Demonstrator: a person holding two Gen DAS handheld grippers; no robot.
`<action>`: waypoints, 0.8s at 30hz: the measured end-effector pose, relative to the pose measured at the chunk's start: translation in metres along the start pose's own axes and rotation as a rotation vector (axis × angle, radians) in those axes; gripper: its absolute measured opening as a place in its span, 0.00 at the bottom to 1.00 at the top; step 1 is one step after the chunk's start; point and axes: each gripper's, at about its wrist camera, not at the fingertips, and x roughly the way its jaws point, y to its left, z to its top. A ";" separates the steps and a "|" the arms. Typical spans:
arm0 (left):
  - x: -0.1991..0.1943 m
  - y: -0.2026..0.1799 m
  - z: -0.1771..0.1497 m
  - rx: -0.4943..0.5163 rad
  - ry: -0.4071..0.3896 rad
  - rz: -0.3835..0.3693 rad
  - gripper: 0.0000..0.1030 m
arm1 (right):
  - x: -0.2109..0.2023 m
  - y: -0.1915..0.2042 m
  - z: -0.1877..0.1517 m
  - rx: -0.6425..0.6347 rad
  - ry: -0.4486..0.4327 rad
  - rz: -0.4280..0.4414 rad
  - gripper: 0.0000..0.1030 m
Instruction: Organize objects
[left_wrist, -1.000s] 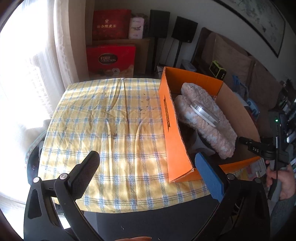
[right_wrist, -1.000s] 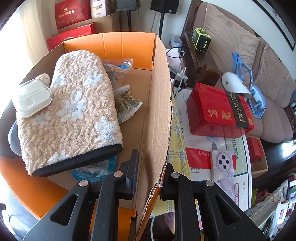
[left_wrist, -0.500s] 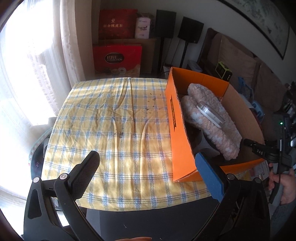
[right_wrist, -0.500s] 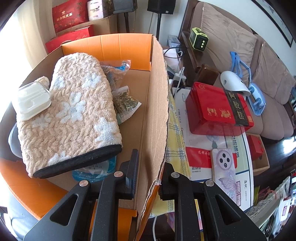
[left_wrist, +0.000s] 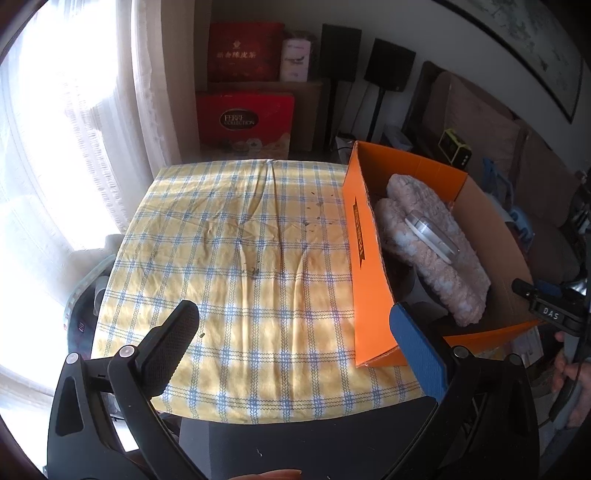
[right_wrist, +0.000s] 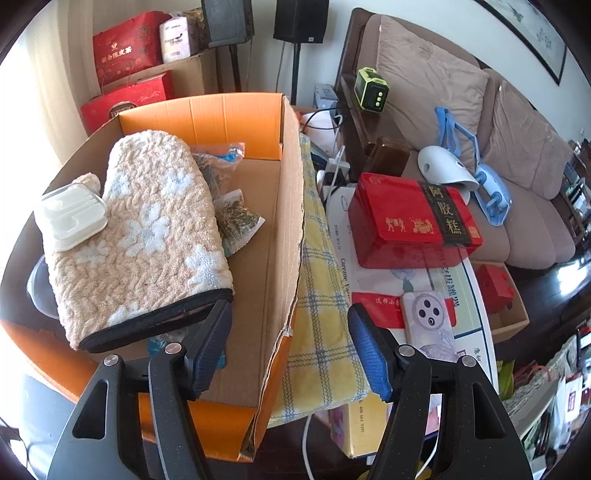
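Observation:
An orange cardboard box stands on the right of a table with a yellow checked cloth. In the right wrist view the box holds a beige oven mitt, a white plastic case lying on the mitt, and clear bags of dried herbs. The mitt and case also show in the left wrist view. My right gripper is open, its jaws apart on either side of the box's right wall. My left gripper is open and empty above the table's front edge.
A red tin, a phone and papers lie on a glass table to the right of the box. A sofa stands behind. Red gift boxes and speakers stand beyond the table. A window with curtains is on the left.
My right gripper was shut on the box's right wall and has opened and let it go. My left gripper has drawn back a little from the table.

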 end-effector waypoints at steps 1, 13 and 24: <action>-0.001 0.000 0.000 0.000 -0.002 0.002 1.00 | -0.008 0.000 0.001 0.003 -0.019 -0.001 0.70; -0.009 0.001 0.004 0.003 -0.023 0.020 1.00 | -0.065 0.026 0.011 0.007 -0.152 0.066 0.83; -0.015 0.005 0.003 0.002 -0.038 0.048 1.00 | -0.079 0.065 0.006 -0.022 -0.184 0.135 0.87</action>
